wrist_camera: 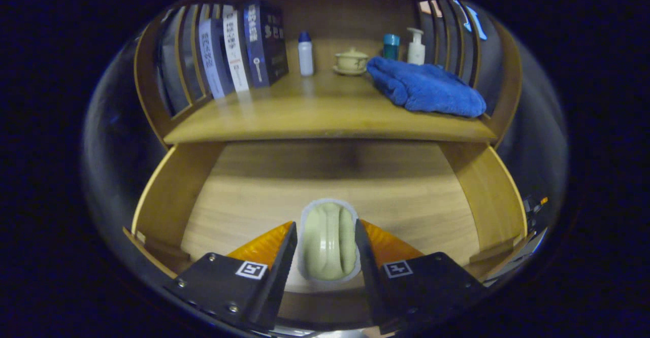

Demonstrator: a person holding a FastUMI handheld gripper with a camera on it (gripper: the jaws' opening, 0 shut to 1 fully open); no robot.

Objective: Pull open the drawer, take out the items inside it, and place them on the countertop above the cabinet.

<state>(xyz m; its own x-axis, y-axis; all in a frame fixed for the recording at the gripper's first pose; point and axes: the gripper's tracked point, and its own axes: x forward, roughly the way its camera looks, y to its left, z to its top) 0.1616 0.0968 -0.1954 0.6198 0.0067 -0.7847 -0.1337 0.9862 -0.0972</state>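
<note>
Extraction step in hand: gripper [326, 241] fingers closed against both sides of the pale green, plastic-wrapped oval item [327, 241] inside the open wooden drawer [167, 196]; next, lift it clear onto the wooden countertop [315, 114] above the drawer.

1. Pale green item [328, 241], clear-wrapped with a whitish rim, sits between the fingers of the hand-held gripper [326, 246].
2. Drawer [167, 201] and desk [315, 114]: warm honey wood.
3. Towel [426, 87]: deep blue.
4. Bottle [305, 54]: white, blue cap.
5. Lidded cup [351, 61]: cream.
</note>
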